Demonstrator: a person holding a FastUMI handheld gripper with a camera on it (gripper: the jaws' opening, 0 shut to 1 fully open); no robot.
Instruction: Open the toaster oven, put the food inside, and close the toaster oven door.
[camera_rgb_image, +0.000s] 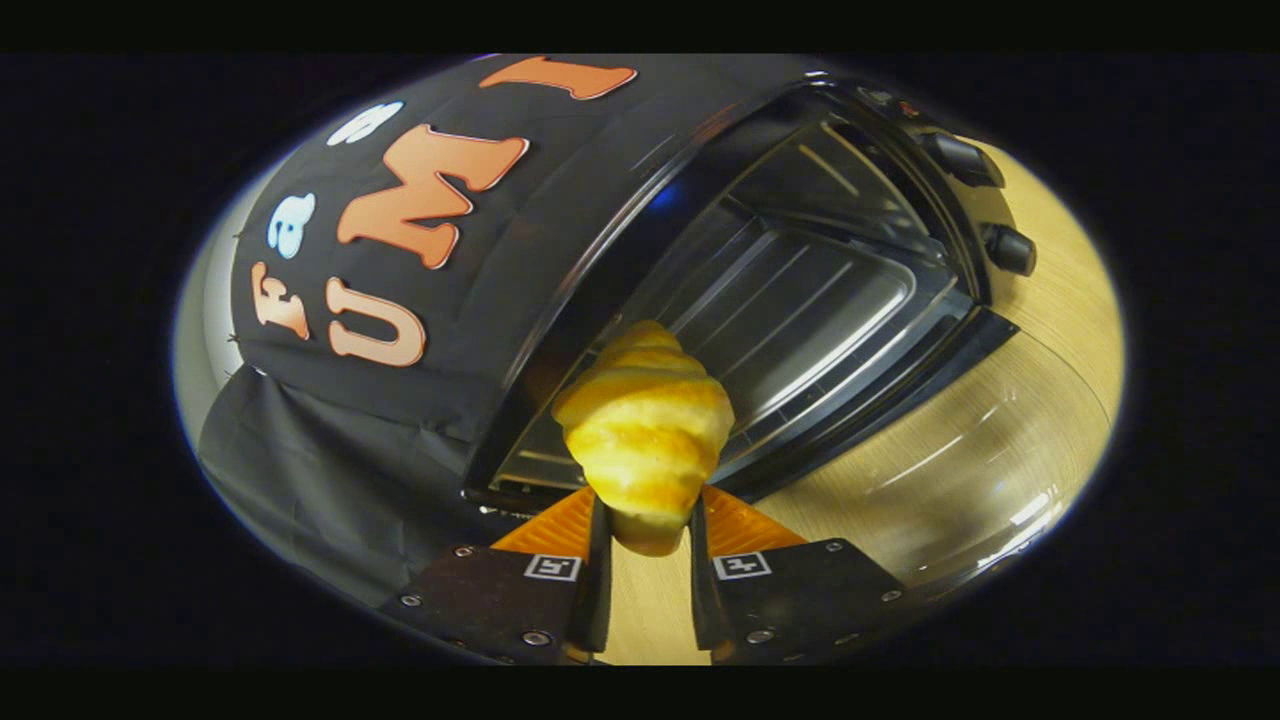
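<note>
A golden croissant (646, 425) stands up between my two fingers, and my gripper (647, 525) is shut on its lower end. Just beyond it the black toaster oven (800, 290) gapes open, its metal interior and wire rack in plain sight. The glass door (960, 460) lies folded down flat in front of the oven, to the right of my fingers. Two black knobs (1008, 248) sit on the oven's right panel. The croissant hangs in front of the oven's opening, near its lower left corner, outside the cavity.
A light wooden tabletop (1060, 300) carries the oven and shows under the glass door and between my fingers. Black cloth wall (330, 440) hangs close on the left of the oven.
</note>
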